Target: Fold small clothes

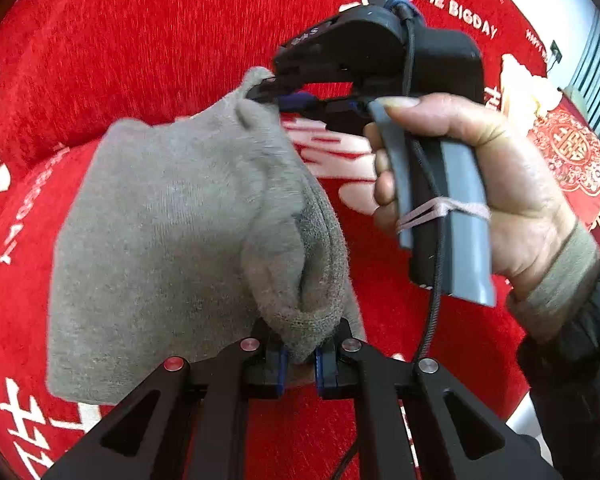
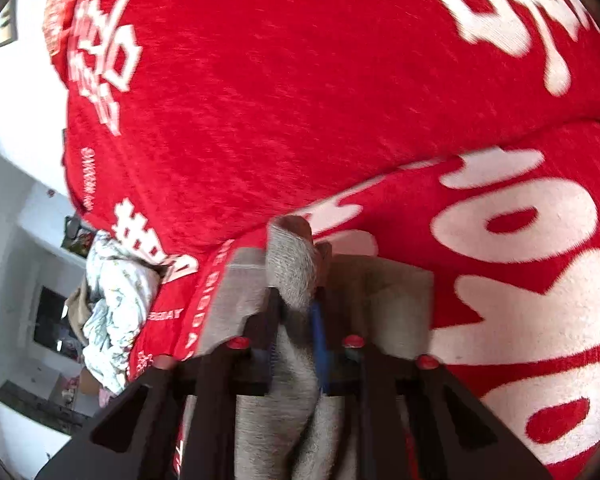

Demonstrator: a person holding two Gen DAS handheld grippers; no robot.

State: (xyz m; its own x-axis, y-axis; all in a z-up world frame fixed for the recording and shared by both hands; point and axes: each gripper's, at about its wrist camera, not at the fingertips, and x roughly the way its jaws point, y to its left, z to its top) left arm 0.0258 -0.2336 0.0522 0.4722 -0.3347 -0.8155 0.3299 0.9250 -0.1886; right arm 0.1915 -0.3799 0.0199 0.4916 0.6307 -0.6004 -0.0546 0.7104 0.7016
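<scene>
Fabric fills the near part of both views: a small grey knit garment (image 1: pixel 172 232), perhaps a sock or a little hat, is held up between the two tools above the red plush cover (image 1: pixel 148 40) printed with white lettering, which looks like a sofa or bed cover rather than a desk. Nearest the left camera, the left gripper (image 1: pixel 300 360) is clenched on a bunched lower edge of the garment, the cloth wadded between its blue-lined fingers. Further out, the right gripper (image 1: pixel 266 90) pinches the opposite upper corner, with the person's right hand (image 1: pixel 500 184) wrapped around its grey handle. In the right wrist view the right gripper (image 2: pixel 296 320) likewise has grey cloth squeezed between its fingers, though that picture is blurred. The body of the garment sags between the two grips toward the cover's left side. Beyond it lies only open red plush, and at the cover's far edge a crumpled pale printed cloth (image 2: pixel 112 300). I judge the main risk to be the thin pinch at the upper corner: a pull to stretch the piece flat could slip it free, and the bunched lower grip could set a crooked fold.
</scene>
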